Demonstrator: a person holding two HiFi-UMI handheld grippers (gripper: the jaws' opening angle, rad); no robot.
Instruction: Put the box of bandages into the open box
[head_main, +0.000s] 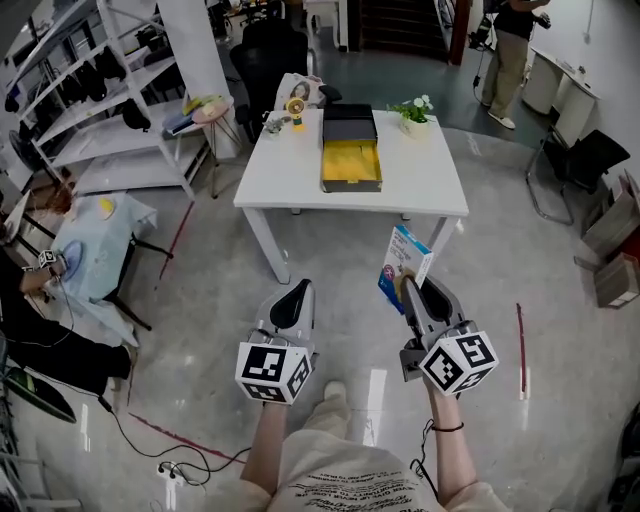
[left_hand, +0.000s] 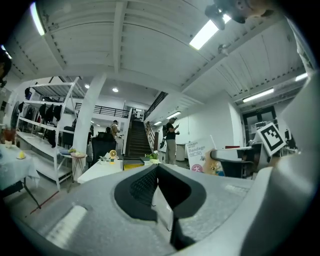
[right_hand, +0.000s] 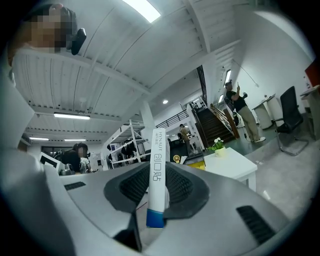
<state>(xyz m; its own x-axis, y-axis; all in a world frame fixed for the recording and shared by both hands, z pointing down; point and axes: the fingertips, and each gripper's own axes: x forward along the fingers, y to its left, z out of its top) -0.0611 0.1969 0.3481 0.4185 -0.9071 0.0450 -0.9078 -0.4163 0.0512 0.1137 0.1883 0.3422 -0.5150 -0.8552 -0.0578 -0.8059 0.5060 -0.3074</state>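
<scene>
The marker cubes (head_main: 272, 372) on my two grippers sit nearest, low in the head view. My left gripper (head_main: 293, 295) points level toward the table (head_main: 300, 185), its jaws closed tip to tip with nothing between them. My right gripper (head_main: 413, 290) is clamped on the bandage box (head_main: 404, 265). The box stands upright on its narrow edge between the pads, with a blue band at its lower end, over the floor (head_main: 560, 330) just short of the table. On the white table, toward its far side, lies the open box (head_main: 351, 165), yellow inside, with its dark lid (head_main: 349, 125) folded back behind it. A potted plant (head_main: 415, 110) stands just right of the lid and a small yellow fan (head_main: 296, 108) to its left. The bandage box is well apart from the open box.
</scene>
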